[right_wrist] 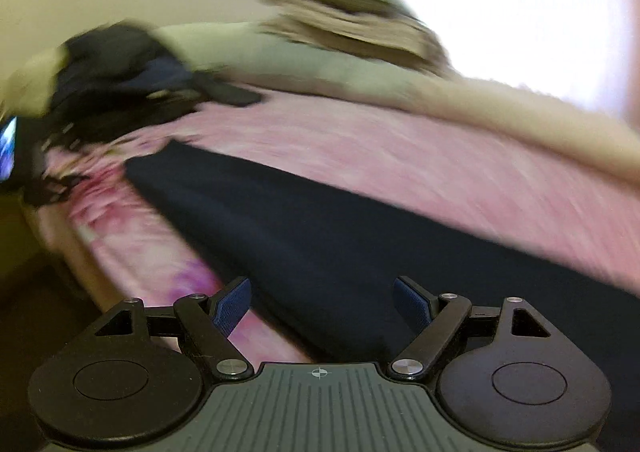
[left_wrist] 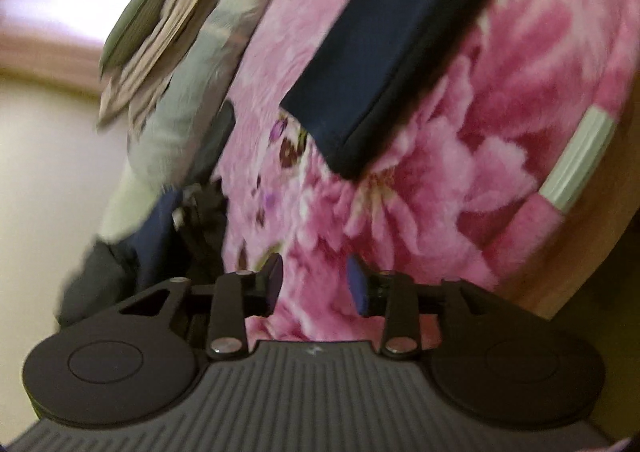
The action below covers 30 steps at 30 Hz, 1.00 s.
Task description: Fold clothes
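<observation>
Nearest in the left wrist view, the left gripper has its jaws partly apart with nothing between them; only the pink flowered blanket shows through the gap. No earlier view is given, so all that can be said is that it is released and empty. Just beyond it, a folded dark navy garment lies flat on the blanket, its near corner pointing toward the gripper but apart from it. To the left of the blanket sits a heap of dark clothes, then a pale pillow with a striped cushion stacked beyond it.

Likewise in the right wrist view, the right gripper has its jaws wide apart, holding nothing, and hovers over the near edge of the navy garment, which stretches across the blanket. Farther back lie the dark clothes at left, the pillow and the cushion, all blurred.
</observation>
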Tool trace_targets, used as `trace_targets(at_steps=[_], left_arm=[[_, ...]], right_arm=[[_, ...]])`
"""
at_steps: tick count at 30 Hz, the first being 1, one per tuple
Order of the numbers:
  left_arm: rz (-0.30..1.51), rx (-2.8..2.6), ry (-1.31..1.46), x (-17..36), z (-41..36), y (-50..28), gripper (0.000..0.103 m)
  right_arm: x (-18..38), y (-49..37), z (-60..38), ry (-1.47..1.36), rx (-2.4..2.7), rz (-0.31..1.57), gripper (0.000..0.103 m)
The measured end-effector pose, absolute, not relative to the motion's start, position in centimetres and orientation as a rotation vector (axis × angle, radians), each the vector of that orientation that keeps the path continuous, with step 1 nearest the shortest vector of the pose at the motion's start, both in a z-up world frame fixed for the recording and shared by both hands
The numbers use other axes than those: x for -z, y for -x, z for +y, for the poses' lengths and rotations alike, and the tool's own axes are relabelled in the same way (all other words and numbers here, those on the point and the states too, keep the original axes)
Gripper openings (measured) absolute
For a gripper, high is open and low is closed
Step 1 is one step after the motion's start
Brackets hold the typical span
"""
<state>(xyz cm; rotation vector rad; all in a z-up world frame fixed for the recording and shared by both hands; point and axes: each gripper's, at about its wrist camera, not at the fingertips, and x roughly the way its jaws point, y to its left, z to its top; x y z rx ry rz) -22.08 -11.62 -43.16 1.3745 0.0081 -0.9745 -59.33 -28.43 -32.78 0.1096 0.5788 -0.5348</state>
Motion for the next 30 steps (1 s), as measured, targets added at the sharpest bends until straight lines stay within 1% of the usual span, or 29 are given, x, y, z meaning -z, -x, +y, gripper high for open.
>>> trace_targets(at_steps=[2, 4, 7, 8, 9, 10, 17, 23, 24, 25, 26, 29, 30], left_arm=[[0.074, 0.995, -1.289, 42.5, -11.1, 21.6, 0.035], [0.146, 1.020, -1.195, 41.8, -10.9, 21.0, 0.039], [0.223, 1.036, -1.089, 41.2, -10.7, 19.6, 0.039], [0.237, 1.036, -1.064, 41.0, -10.5, 19.3, 0.039], [0.246, 1.030, -1.038, 40.8, -10.2, 18.8, 0.040], [0.250, 1.023, -1.019, 40.7, -10.0, 18.4, 0.040], [0.282, 0.970, -0.918, 40.3, -8.8, 15.6, 0.040], [0.272, 0.970, -0.914, 40.8, -8.1, 15.3, 0.040], [0.270, 0.970, -0.914, 40.6, -8.1, 15.4, 0.040], [0.267, 0.970, -0.913, 40.5, -8.0, 15.6, 0.040], [0.265, 0.970, -0.913, 40.4, -8.0, 15.7, 0.040], [0.242, 0.977, -0.909, 39.6, -7.8, 16.6, 0.041], [0.224, 0.982, -0.909, 39.2, -7.8, 17.0, 0.041]], right_arm=[[32.7, 55.5, -26.9, 0.002, 0.450, 0.579, 0.081], [32.9, 51.4, -25.4, 0.096, 0.375, 0.591, 0.081], [33.9, 44.8, -23.1, 0.241, 0.281, 0.619, 0.080], [34.4, 42.8, -22.4, 0.288, 0.251, 0.626, 0.075], [34.9, 40.8, -21.7, 0.336, 0.222, 0.632, 0.060], [35.3, 38.8, -20.9, 0.382, 0.195, 0.637, 0.056], [39.9, 28.9, -19.2, 0.612, 0.146, 0.696, 0.056], [42.0, 25.1, -19.4, 0.754, 0.208, 0.734, 0.055], [42.1, 24.7, -19.5, 0.764, 0.219, 0.737, 0.045], [42.3, 24.4, -19.7, 0.762, 0.226, 0.741, 0.037], [42.5, 24.1, -19.9, 0.761, 0.232, 0.745, 0.019], [42.1, 24.6, -20.4, 0.710, 0.247, 0.709, 0.011], [41.5, 25.2, -20.6, 0.675, 0.254, 0.684, 0.011]])
